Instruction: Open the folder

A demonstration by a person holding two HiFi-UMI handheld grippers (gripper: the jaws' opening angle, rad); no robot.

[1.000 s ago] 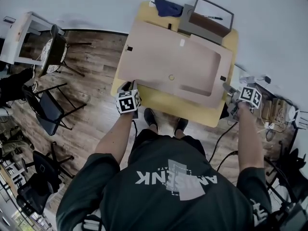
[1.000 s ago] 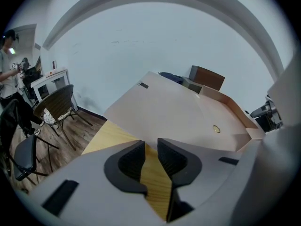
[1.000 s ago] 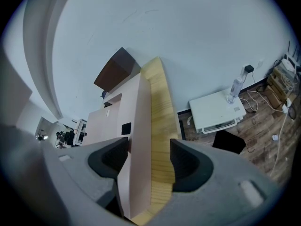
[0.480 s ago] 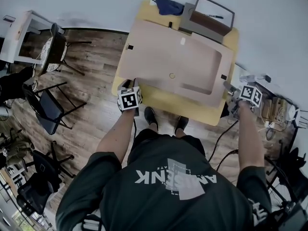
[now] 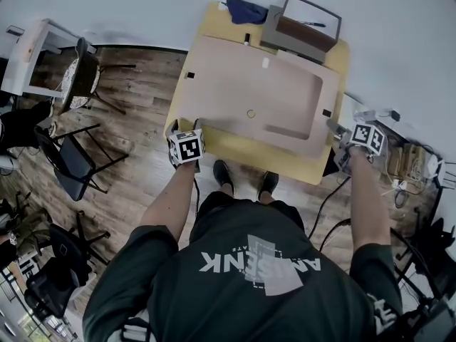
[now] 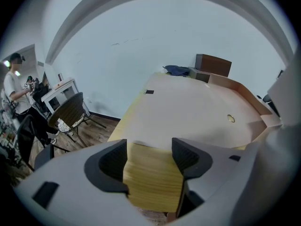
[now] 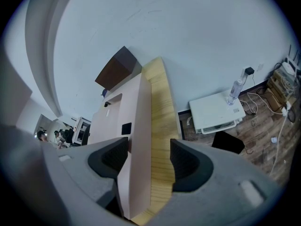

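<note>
As folder (image 5: 249, 95) lies on table (image 5: 274, 157), shirt lettering (image 5: 217, 263) inverted.

L claw (image 6: 149, 149) jaws newly apart, off folder (image 6: 197, 112) edge; bare table (image 6: 151, 185) btw them.

My left arm (image 5: 169, 209) and right arm (image 5: 365, 205) reach forward, tongs pitched downward. Left tongs (image 6: 149, 147): jaws have just been opening, wide apart, gripping nothing. Right tongs (image 7: 149, 149): jaws apart.
</note>
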